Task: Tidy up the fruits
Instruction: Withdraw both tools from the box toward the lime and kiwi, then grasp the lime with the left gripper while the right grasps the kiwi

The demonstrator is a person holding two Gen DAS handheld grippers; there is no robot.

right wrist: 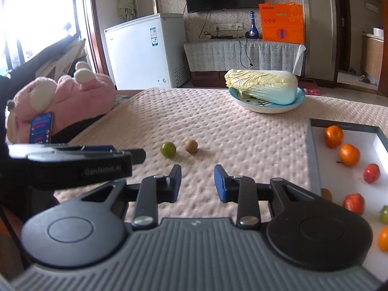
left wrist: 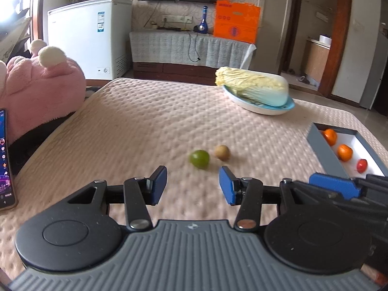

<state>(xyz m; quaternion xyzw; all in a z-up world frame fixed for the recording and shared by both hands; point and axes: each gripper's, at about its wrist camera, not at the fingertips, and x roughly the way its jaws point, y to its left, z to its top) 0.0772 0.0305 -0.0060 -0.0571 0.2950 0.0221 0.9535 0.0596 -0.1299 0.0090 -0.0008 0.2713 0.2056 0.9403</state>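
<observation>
From where I sat at the controls, two loose fruits remained on the pink quilted bed cover [left wrist: 145, 126]. Leftmost lay the small round green fruit [left wrist: 199, 159], smooth-skinned and probably slick; I judged it light and firm, likely to roll or squirt out of a lopsided pinch, so I would have closed on its widest middle from both sides. Just beside it on the right, close but apart, sat the small round brown fruit [left wrist: 222, 152], duller and rougher-looking (kinder to the pads, I reckoned), equally light, and to be gripped the same way, gently.

The left gripper [left wrist: 192, 185] hovered short of the green fruit, its blue-padded fingers spread wide with nothing between them and touching nothing. The right gripper [right wrist: 197, 183] hung likewise, its gap somewhat narrower yet plainly parted and empty, aimed at bare cover nearer than both fruits.

Farther right stood the shallow grey-walled box with a white floor [right wrist: 312, 160], holding oranges [right wrist: 349, 154], red fruits and one green one (the sorted lot, by my guess). Beyond it a pale napa cabbage [right wrist: 263, 86] rested on a blue-rimmed plate [right wrist: 266, 108].
</observation>
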